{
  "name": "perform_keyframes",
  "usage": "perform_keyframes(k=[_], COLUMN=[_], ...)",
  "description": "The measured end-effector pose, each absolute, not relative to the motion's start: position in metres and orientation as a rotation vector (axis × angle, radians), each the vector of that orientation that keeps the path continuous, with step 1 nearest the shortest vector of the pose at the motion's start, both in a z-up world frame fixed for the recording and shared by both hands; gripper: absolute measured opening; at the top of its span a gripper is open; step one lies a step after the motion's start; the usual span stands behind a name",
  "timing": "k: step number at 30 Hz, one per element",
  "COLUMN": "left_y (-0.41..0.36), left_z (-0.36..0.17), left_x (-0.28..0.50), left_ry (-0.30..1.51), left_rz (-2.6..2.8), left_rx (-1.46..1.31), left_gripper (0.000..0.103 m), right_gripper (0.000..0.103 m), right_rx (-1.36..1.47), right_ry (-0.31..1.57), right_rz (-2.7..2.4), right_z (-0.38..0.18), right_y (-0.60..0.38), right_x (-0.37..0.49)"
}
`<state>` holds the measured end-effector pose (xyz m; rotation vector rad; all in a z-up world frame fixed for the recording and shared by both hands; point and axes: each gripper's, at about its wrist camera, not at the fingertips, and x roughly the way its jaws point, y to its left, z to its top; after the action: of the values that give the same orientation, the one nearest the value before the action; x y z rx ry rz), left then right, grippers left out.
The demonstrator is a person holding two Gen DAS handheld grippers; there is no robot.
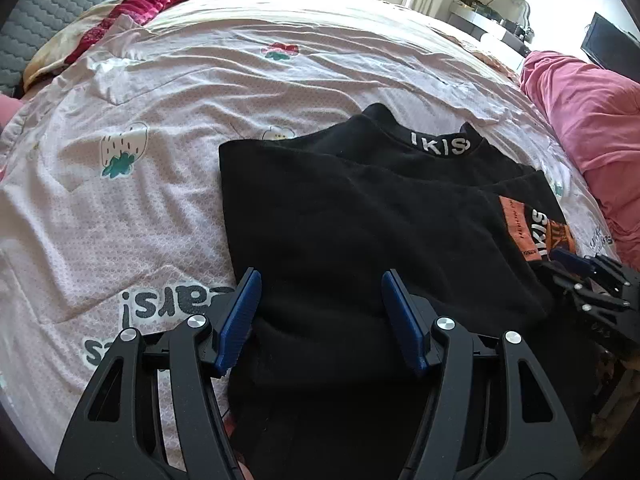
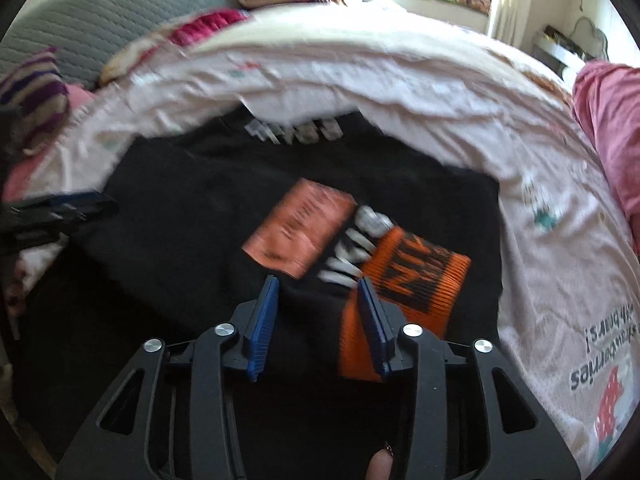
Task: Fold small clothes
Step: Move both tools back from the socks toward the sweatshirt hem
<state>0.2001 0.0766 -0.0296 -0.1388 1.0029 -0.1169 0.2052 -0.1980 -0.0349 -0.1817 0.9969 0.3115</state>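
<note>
Fabric of the black top (image 1: 360, 208) lies half-folded on the bed (image 1: 160, 120). Left gripper (image 1: 320, 312) and right gripper (image 2: 318, 304) both hang apart over its near hem, gripping nothing. Judged best: pinch both corners evenly, lift together toward the collar.

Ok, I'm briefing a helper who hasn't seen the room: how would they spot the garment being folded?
Find the bed with the pale pink strawberry-print sheet. Near its front edge lies the black top, partly folded. Unlike the pink bedding beside it, it is black, with white lettering on the collar and an orange patch.
</note>
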Motion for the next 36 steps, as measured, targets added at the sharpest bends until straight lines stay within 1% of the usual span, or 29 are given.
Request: perform_keyframes(k=[6,7,8,9,11,16,17,20,22,24,29,36], left_y=[0.082,0.084,0.087,0.088,0.095,0.104,0.106,0.107,0.107,0.106,0.103,0.096], left_z=[-0.031,-0.030,-0.028,-0.027,-0.025,-0.017,-0.015,-0.006,0.001,0.008,0.022,0.045], left_x=[0.200,0.199,0.199,0.199,0.198,0.194,0.192,0.187,0.184,0.180,0.169,0.149], left_ry=[1.008,1.008,1.009,1.007,1.005,0.987,0.980,0.953,0.937,0.918,0.876,0.812], left_rz=[-0.115,-0.118,-0.121,-0.123,-0.122,-0.120,-0.122,-0.122,-0.126,-0.131,-0.129,-0.131], left_rx=[-0.163,-0.172,-0.185,-0.194,-0.224,-0.262,-0.269,-0.278,-0.280,-0.283,-0.283,-0.266], left_gripper=[0.055,0.055,0.055,0.055,0.055,0.055,0.055,0.060,0.061,0.062,0.070,0.093], right_gripper=[0.049,0.051,0.056,0.059,0.060,0.068,0.072,0.081,0.082,0.089,0.095,0.097], right_rx=[-0.152,-0.150,-0.146,-0.141,-0.125,-0.082,-0.073,-0.044,-0.023,-0.007,0.052,0.082], right_ry=[0.995,0.992,0.988,0.986,0.983,0.960,0.953,0.931,0.912,0.900,0.844,0.789], right_rz=[0.308,0.309,0.313,0.315,0.320,0.325,0.326,0.322,0.320,0.317,0.313,0.323], right_z=[-0.034,-0.032,-0.030,-0.028,-0.024,-0.013,-0.010,-0.002,0.003,0.008,0.024,0.041], right_y=[-0.202,-0.202,-0.203,-0.204,-0.206,-0.213,-0.214,-0.220,-0.224,-0.226,-0.235,-0.240], right_x=[0.200,0.198,0.196,0.195,0.192,0.187,0.185,0.182,0.180,0.179,0.173,0.165])
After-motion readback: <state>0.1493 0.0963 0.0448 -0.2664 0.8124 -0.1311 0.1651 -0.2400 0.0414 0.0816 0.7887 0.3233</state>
